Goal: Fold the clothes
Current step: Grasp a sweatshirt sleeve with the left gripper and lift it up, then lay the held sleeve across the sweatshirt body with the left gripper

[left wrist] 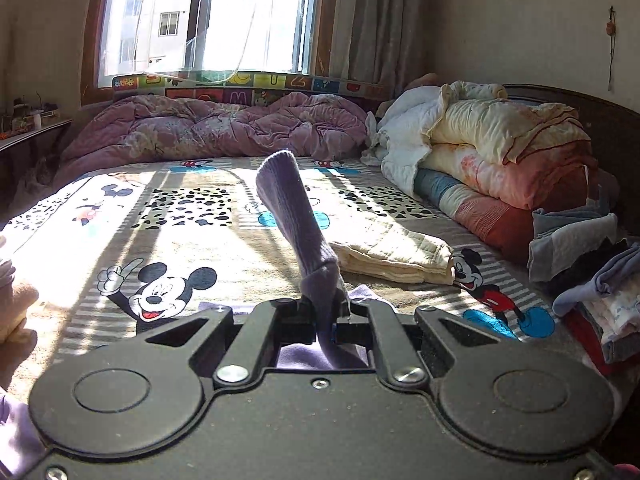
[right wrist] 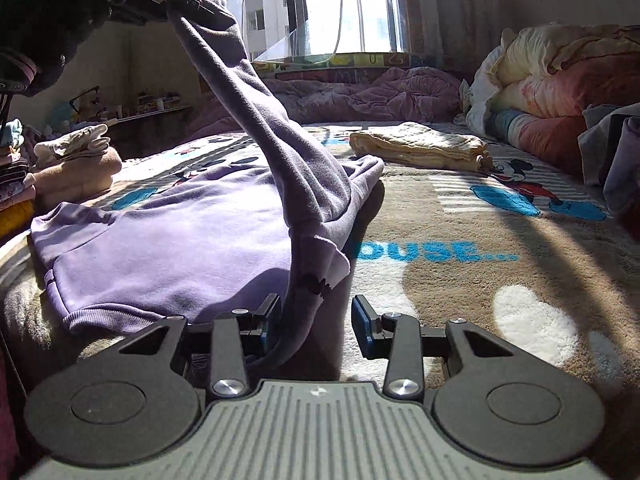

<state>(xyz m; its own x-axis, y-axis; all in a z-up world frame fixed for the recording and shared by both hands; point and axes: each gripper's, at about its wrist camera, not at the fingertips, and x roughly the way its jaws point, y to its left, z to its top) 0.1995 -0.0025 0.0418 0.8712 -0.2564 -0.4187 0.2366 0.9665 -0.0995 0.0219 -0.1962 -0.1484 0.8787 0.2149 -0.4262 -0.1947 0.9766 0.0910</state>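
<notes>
A purple sweatshirt (right wrist: 160,248) lies flat on the Mickey Mouse bedspread (right wrist: 460,220), left of centre in the right wrist view. One sleeve (right wrist: 256,120) rises from it to the upper left, where my left gripper (right wrist: 160,0) is shut on its end. In the left wrist view the ribbed purple cuff (left wrist: 288,208) sticks up out of my left gripper (left wrist: 334,316), pinched between the jaws. My right gripper (right wrist: 316,316) is low over the bed with its jaws apart. The sleeve's lower part hangs between them against the left pad (right wrist: 266,320), clear of the right pad.
A folded cream blanket (left wrist: 392,252) lies mid-bed. Rolled quilts (left wrist: 500,152) are stacked along the right side and a pink quilt (left wrist: 220,128) lies under the window. Folded clothes (right wrist: 72,164) are stacked at the left, and loose garments (left wrist: 580,264) at the right.
</notes>
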